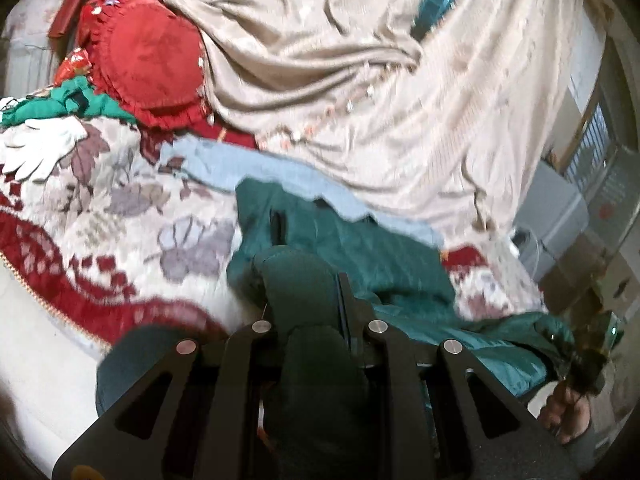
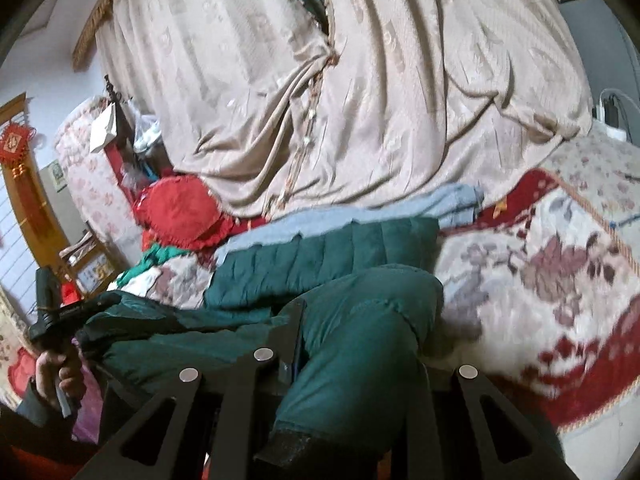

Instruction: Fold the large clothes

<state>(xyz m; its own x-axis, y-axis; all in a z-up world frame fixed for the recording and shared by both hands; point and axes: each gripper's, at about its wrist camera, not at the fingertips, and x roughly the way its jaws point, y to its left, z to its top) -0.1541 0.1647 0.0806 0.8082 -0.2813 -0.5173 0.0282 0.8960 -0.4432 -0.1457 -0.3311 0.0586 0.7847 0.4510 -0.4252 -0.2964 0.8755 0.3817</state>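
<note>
The dark green padded jacket (image 1: 344, 248) is lying across the floral bedspread (image 1: 120, 208), bunching toward six o'clock in both wrist views. The left gripper (image 1: 308, 280) is clamping a thick roll of the jacket between its fingers. The right gripper (image 2: 336, 320) is likewise pinching a puffed fold of the jacket (image 2: 320, 264), one finger (image 2: 292, 328) showing against the cloth. A light blue garment (image 1: 256, 172) is lying just beyond the jacket at twelve o'clock, touching it. A red round cushion (image 1: 152, 60) is sitting at ten o'clock, under the edge of a beige curtain (image 1: 380, 80)
</note>
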